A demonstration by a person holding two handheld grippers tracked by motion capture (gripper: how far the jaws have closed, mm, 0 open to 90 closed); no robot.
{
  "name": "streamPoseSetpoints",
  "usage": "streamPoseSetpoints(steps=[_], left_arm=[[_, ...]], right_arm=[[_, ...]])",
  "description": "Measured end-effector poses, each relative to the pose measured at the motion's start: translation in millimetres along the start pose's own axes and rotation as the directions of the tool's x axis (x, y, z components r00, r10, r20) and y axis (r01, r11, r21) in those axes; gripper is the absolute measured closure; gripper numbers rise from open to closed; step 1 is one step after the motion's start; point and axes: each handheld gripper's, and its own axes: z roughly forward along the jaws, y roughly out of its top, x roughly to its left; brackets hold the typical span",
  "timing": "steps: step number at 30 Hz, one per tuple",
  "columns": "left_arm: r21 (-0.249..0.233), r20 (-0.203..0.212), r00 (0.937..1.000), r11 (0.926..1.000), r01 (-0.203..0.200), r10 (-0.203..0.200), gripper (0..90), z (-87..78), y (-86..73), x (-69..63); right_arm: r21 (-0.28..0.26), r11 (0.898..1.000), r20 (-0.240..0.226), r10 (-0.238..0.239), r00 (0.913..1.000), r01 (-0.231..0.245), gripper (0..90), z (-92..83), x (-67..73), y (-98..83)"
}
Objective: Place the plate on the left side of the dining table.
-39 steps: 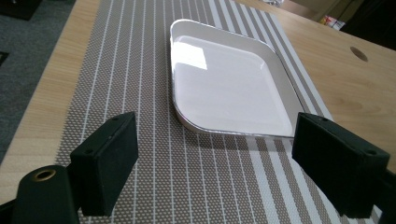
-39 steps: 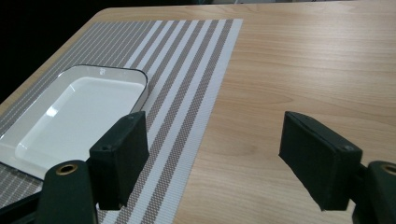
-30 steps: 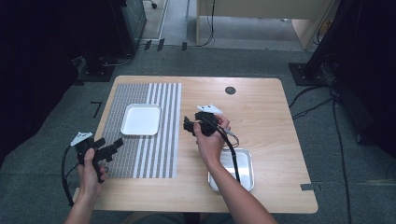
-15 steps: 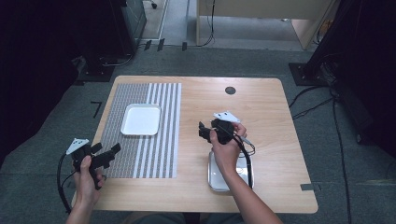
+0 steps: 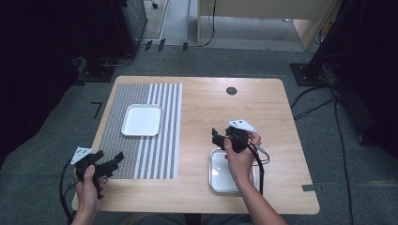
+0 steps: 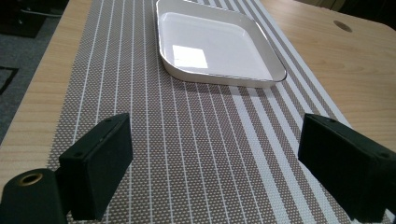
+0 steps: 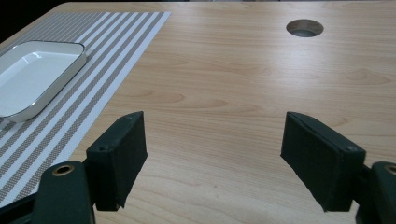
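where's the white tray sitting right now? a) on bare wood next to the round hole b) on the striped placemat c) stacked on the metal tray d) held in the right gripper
b, the white tray lies flat on the striped placemat, with both grippers open and away from it.

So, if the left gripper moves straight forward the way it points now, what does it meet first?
Probably the white tray on the striped mat. The left gripper has open, empty jaws, with bare mat between it and the tray's near rim; height is unclear.
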Motion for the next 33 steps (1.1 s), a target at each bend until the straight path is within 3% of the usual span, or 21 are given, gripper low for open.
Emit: streamPoseSetpoints(steps=[7, 11, 13, 26, 31, 33], left_arm=[[-0.026, -0.014, 0.9992, 0.9989, -0.038, 0.038, 8.0, -6.3, -9.3, -5.7], [-0.03, -0.011, 0.9983, 0.9979, -0.057, 0.057, 7.9, -7.8, -12.7, -6.3], [-0.034, 0.008, 0.9978, 0.9973, -0.066, 0.066, 3.5, -8.4, -14.5, -5.1], [-0.018, -0.029, 0.9972, 0.9975, -0.069, 0.068, 2.2, -9.6, -24.6, -0.3], [-0.008, -0.064, 0.9958, 0.9978, -0.066, 0.065, 1.8, -11.4, -29.0, 3.6], [0.006, -0.054, 0.996, 0.9975, -0.071, 0.071, 0.1, -11.4, -30.4, 5.7]], right_arm=[[-0.01, 1.0, 0.019, 0.006, 0.9998, -0.006, 22.9, -13.6, -14.8, -8.1], [-0.009, 1.0, 0.034, 0.007, 0.9994, -0.006, 23.1, -20.7, -24.1, -14.0], [-0.009, 1.0, 0.041, 0.007, 0.9991, -0.007, 23.1, -24.4, -28.5, -16.6], [-0.02, 1.0, 0.101, 0.022, 0.9946, -0.02, 23.0, -49.2, -65.4, -31.2], [-0.017, 0.999, 0.127, 0.043, 0.9909, -0.041, 23.1, -56.4, -81.3, -39.7], [-0.018, 0.999, 0.135, 0.051, 0.9895, -0.049, 23.1, -59.1, -86.3, -42.5]])
